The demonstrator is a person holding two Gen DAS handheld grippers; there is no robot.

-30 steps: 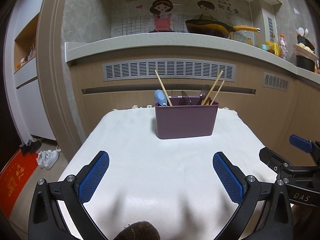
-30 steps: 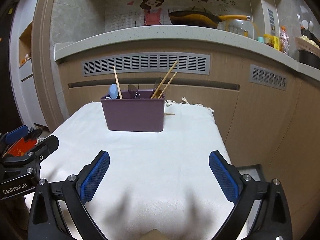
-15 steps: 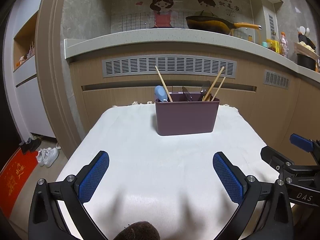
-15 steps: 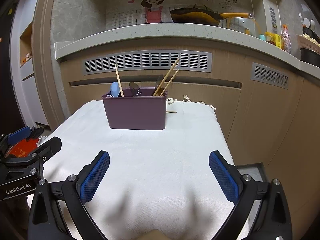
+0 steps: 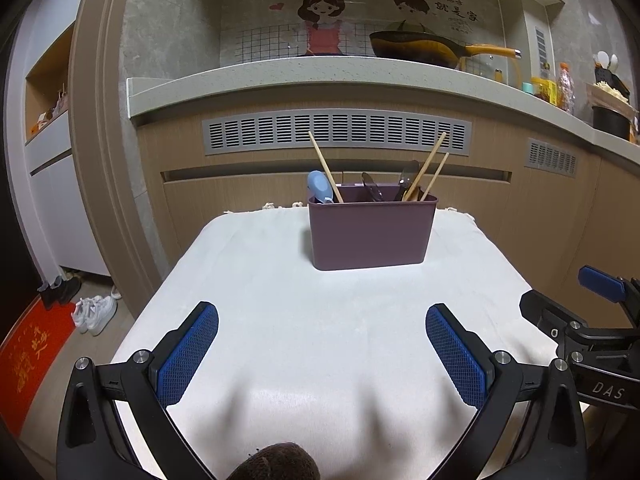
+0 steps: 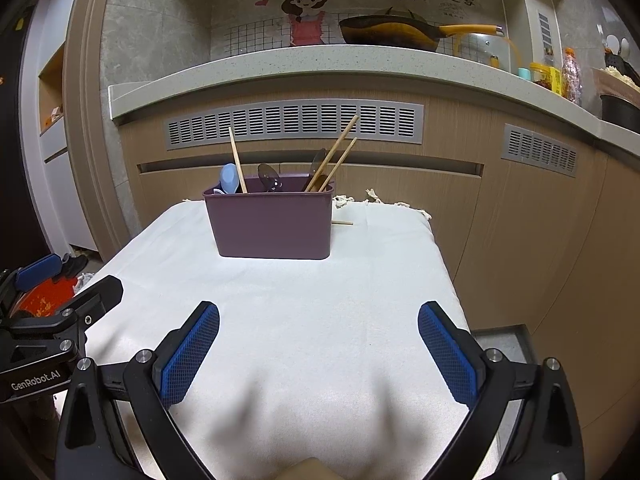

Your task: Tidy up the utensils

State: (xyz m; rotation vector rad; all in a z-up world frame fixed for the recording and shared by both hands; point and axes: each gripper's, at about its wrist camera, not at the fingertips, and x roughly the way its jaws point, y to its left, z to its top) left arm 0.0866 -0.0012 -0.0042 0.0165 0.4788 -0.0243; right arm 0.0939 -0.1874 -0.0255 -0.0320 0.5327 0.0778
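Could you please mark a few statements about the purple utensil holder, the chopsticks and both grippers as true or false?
1. The purple plastic utensil holder stands upright on the white cloth-covered table. True.
2. The left gripper is shut on a chopstick. False: its jaws are open and hold nothing.
3. A light blue spoon sits at the holder's left end. True.
4. Every wooden chopstick is in the holder. False: the tip of one wooden stick shows on the cloth by the holder's right side.
5. The right gripper touches the holder. False: it is open, well short of it.
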